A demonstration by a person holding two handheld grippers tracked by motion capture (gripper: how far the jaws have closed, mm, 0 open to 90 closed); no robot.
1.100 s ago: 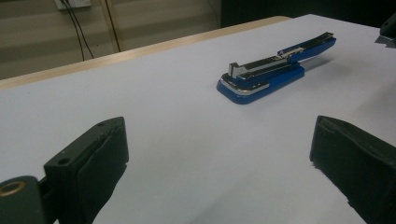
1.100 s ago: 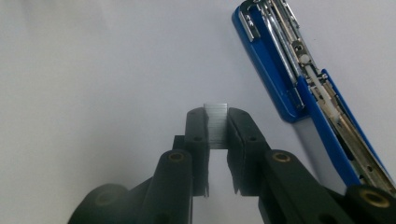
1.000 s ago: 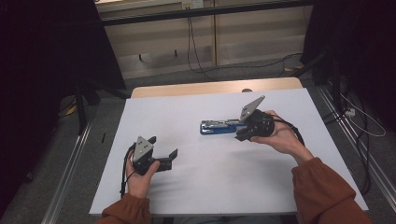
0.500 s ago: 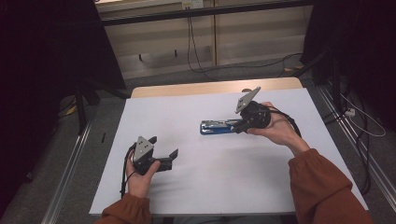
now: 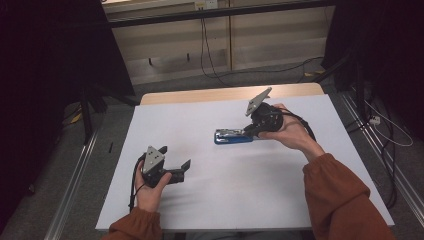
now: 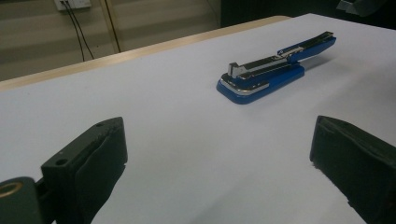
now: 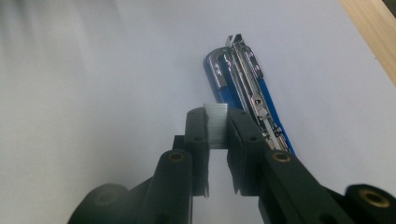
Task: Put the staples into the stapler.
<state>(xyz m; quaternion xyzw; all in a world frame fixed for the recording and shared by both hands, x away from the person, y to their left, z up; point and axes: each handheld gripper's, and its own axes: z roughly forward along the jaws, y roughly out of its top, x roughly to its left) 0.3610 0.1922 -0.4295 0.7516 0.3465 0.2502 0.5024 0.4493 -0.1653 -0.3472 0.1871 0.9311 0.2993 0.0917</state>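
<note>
Between the pads of the right tool (image 7: 215,135) sits a small silvery strip of staples (image 7: 216,126), pinched on both sides with its top edge standing above the jaw tips. No writing or brand mark can be read on it or on anything nearby. In the high view the right tool (image 5: 248,131) is held by a hand in a rust-orange sleeve, wrist bent, jaws pointing toward nine o'clock. Just beyond the tips lies a blue stapler with a chrome staple channel (image 7: 247,84), opened flat on the white table (image 5: 210,210), near the table's middle, slightly toward one o'clock. At seven o'clock, well apart, the left tool (image 5: 186,165) rests low over the table, its jaws spread wide with nothing between them.
</note>
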